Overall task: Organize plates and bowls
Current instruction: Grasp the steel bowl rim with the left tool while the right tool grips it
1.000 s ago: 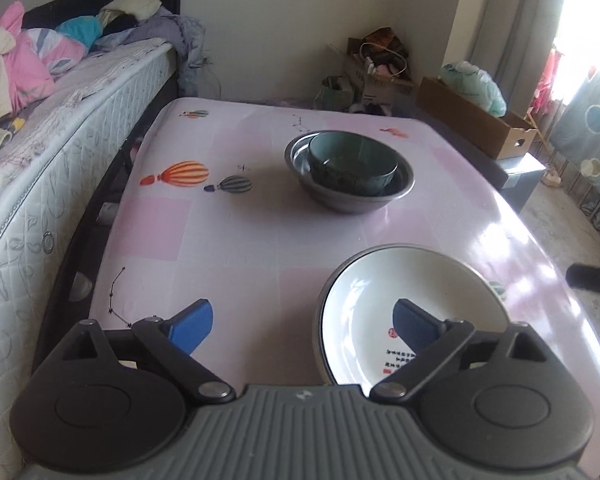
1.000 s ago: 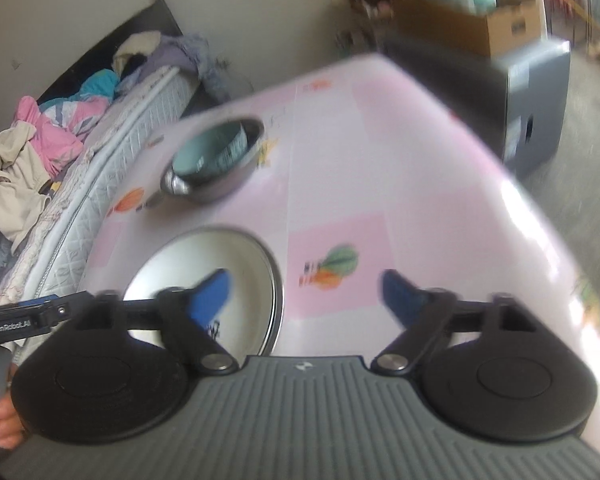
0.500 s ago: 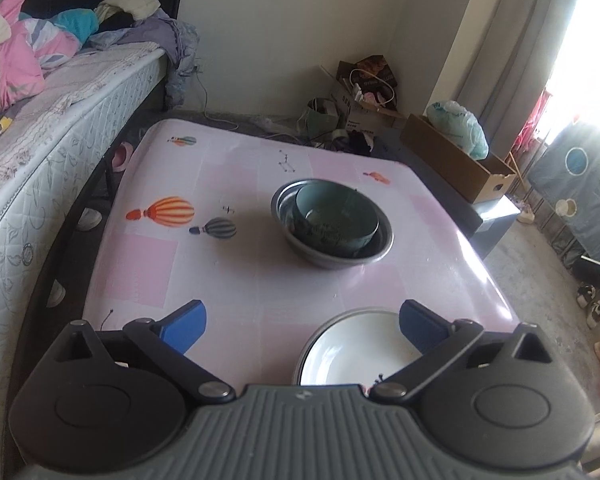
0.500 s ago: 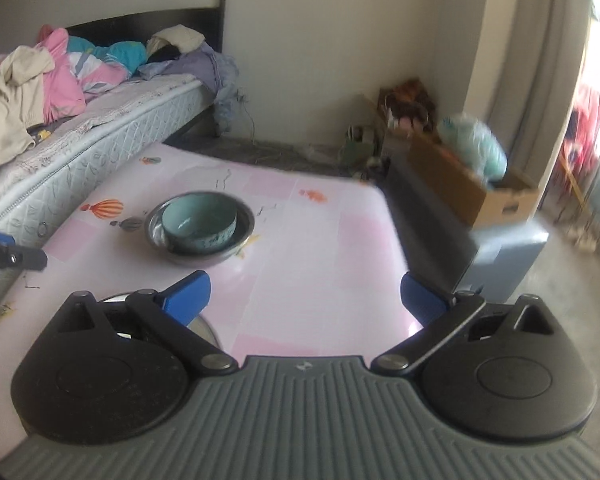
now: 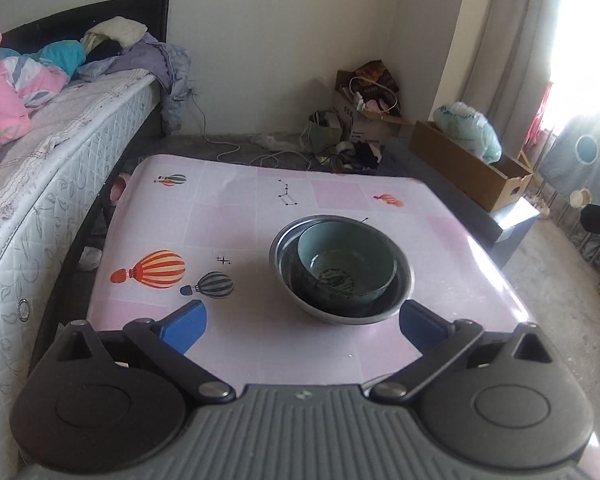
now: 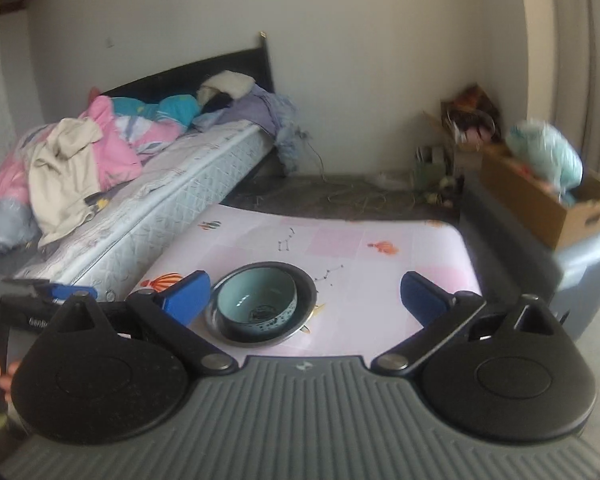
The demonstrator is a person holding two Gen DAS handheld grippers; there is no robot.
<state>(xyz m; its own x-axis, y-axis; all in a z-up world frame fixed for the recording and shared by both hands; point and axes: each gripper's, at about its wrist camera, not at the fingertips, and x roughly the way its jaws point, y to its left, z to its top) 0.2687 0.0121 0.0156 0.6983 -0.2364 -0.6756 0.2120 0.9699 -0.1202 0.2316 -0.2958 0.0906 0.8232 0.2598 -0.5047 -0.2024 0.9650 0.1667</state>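
Observation:
A teal ceramic bowl (image 5: 346, 260) sits inside a larger metal bowl (image 5: 402, 292) near the middle of the pink patterned table (image 5: 240, 220). My left gripper (image 5: 302, 326) is open and empty, held above the table's near edge, short of the bowls. My right gripper (image 6: 304, 300) is open and empty, raised higher and farther back; the teal bowl (image 6: 256, 302) and the metal bowl (image 6: 306, 294) show between its fingers. The left gripper shows at the left edge of the right wrist view (image 6: 60, 292). The white plate is hidden in both views.
A bed (image 5: 40, 168) piled with clothes runs along the table's left side. Cardboard boxes (image 5: 468, 168) and clutter stand on the floor beyond the far right corner. A dark grey box (image 6: 572, 264) stands right of the table.
Both grippers have pulled back and risen away from the table. The white plate, below the left gripper earlier, has dropped out of view. Both grippers stayed open.

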